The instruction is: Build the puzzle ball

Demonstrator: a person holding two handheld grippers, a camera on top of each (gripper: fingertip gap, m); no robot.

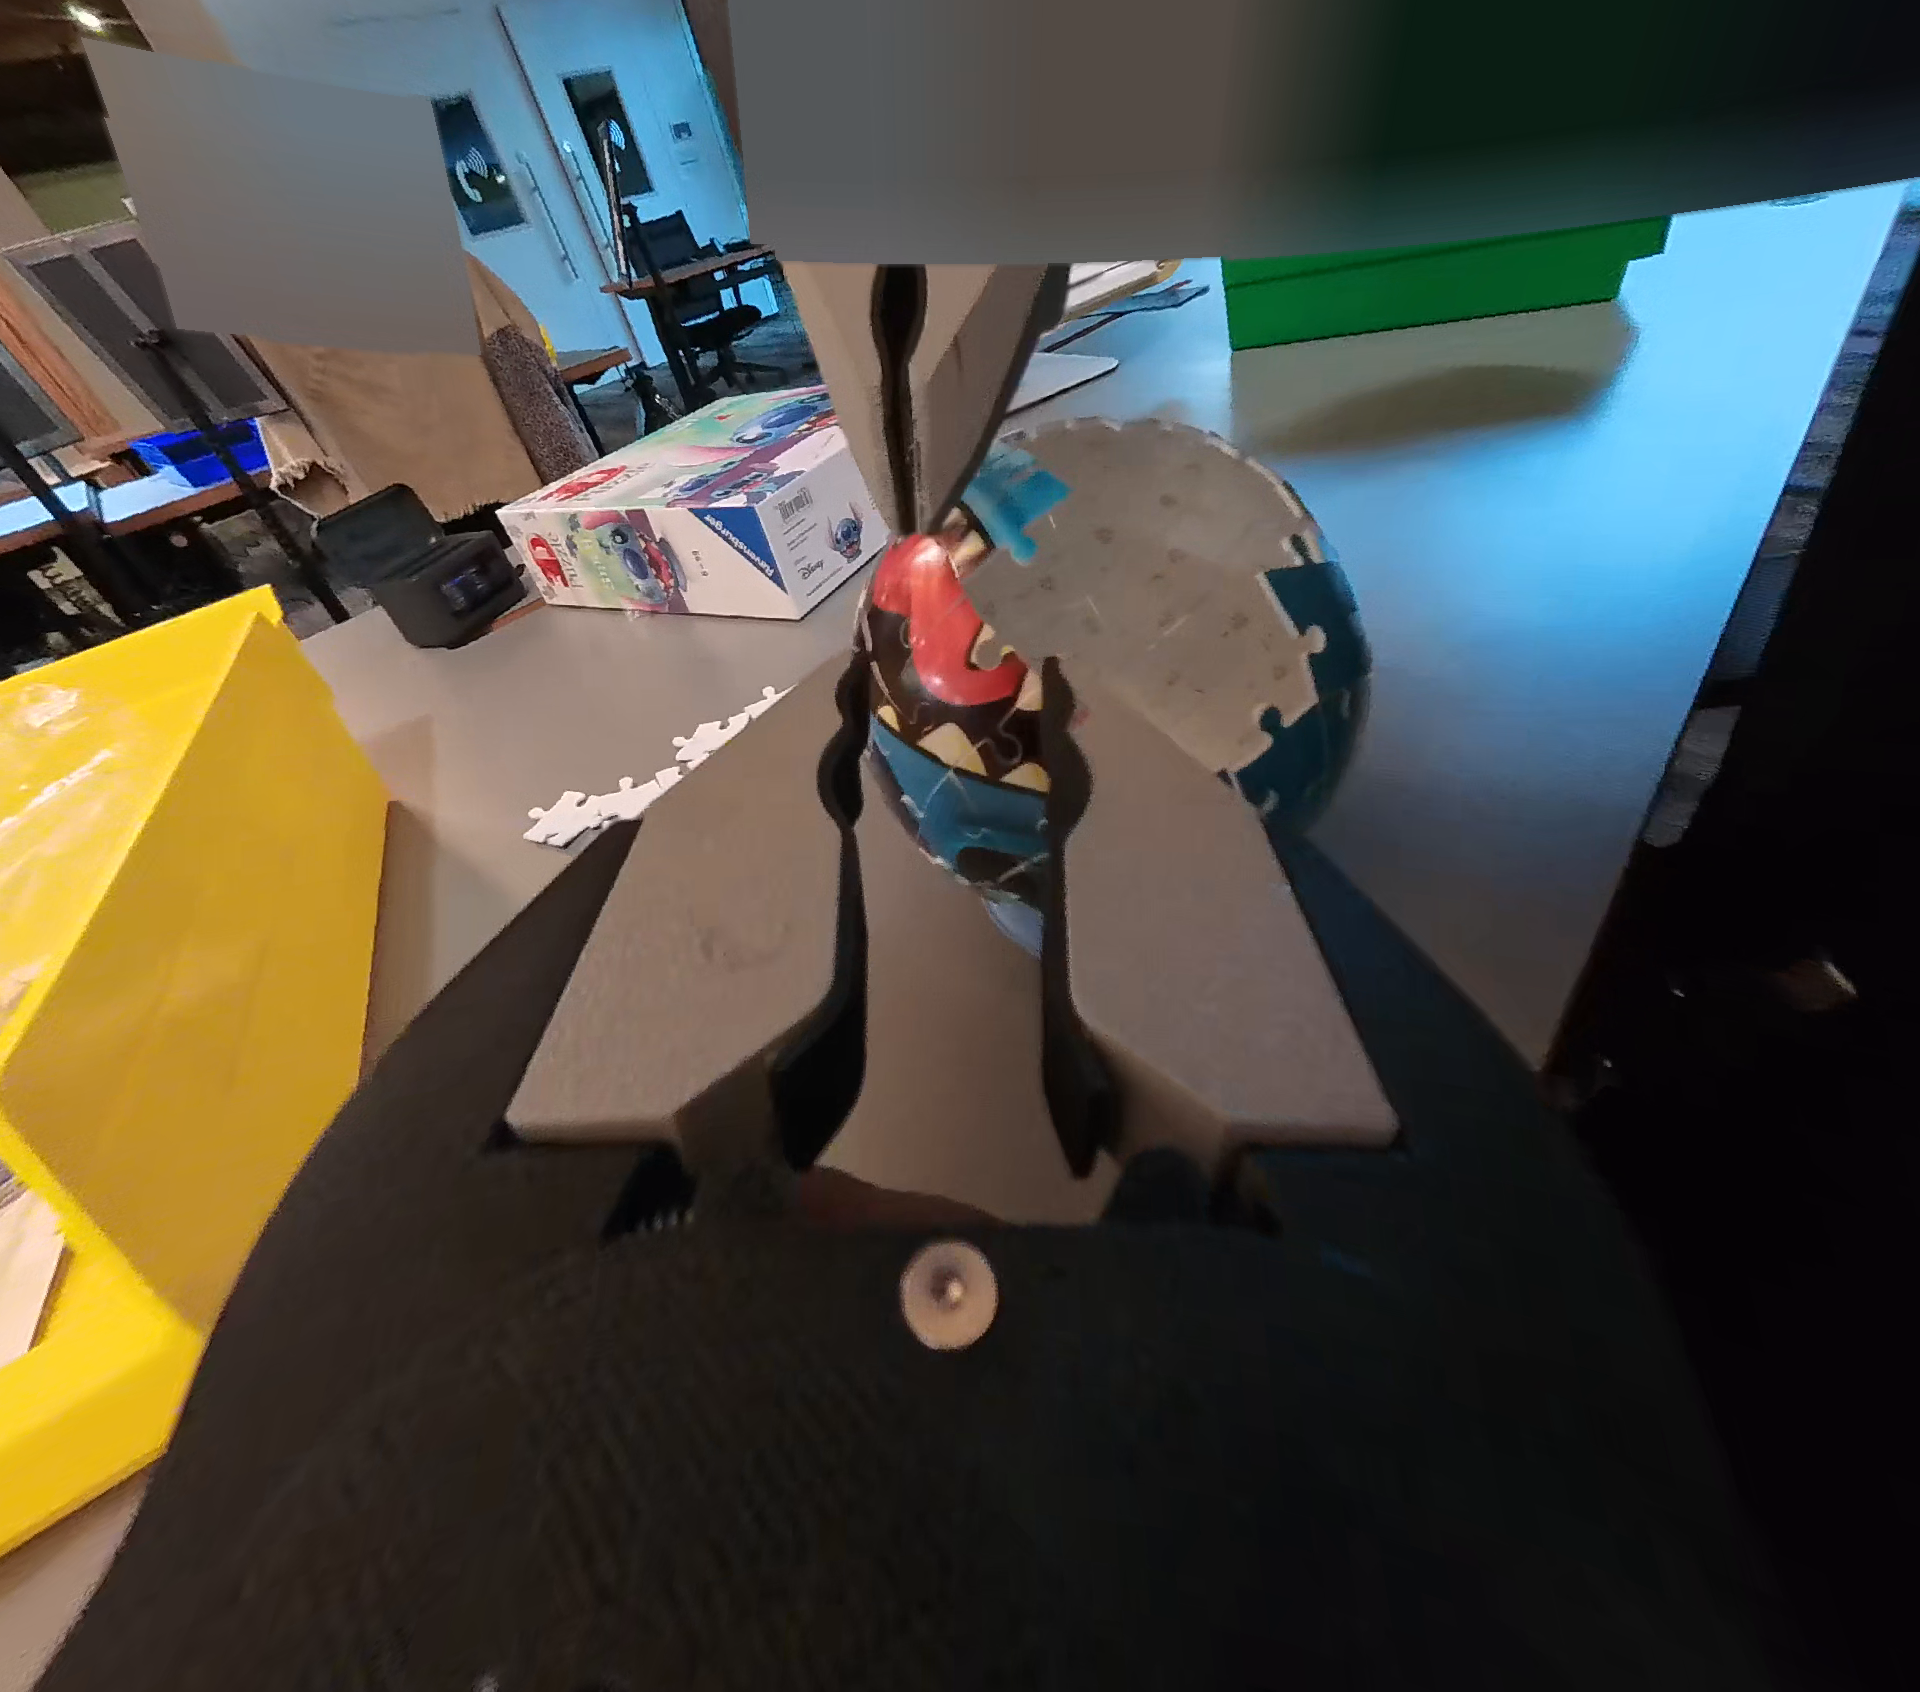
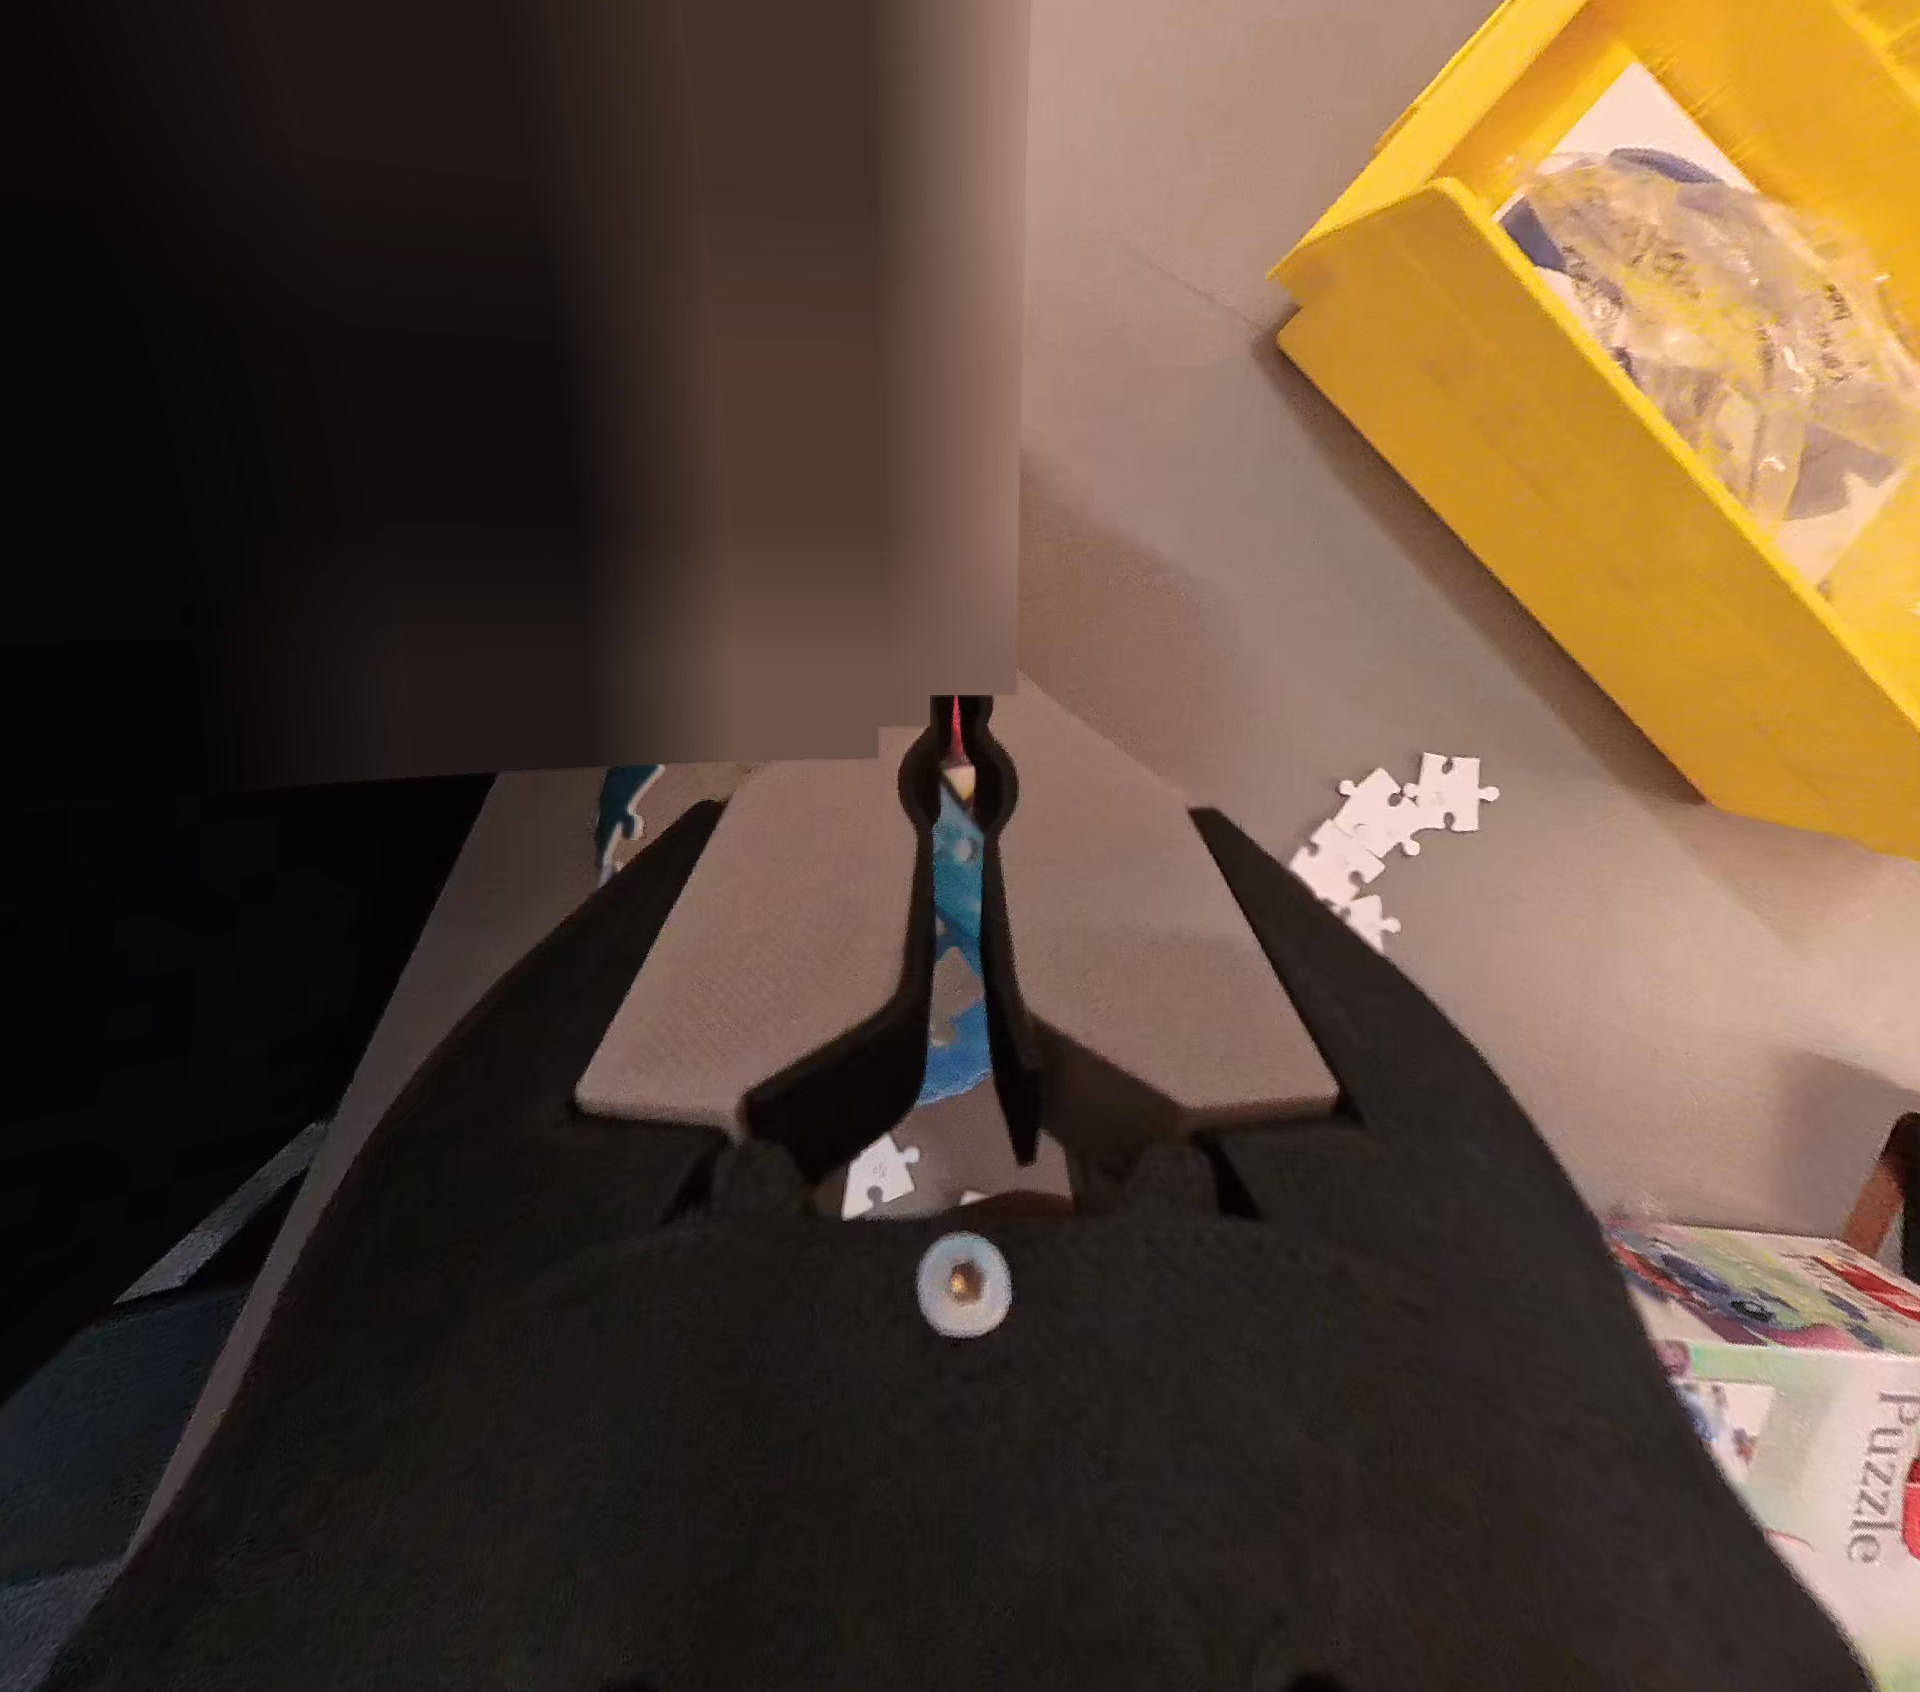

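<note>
The partly built puzzle ball is blue with a red and black print, and its grey inside shows through the open top right. My left gripper has its fingers on either side of the ball's printed lower part and appears shut on it. My right gripper comes down from above, shut on a red puzzle piece at the rim of the ball's opening. In the right wrist view my right gripper pinches the thin red piece edge-on, and blue ball pieces show through the gap. A blur patch hides part of its fingertips.
A yellow bin stands at the left; in the right wrist view the bin holds a clear bag of pieces. Loose white pieces lie on the grey table. The puzzle box, a black device and a green box stand farther off. Left and right tips are no more than a few centimetres apart.
</note>
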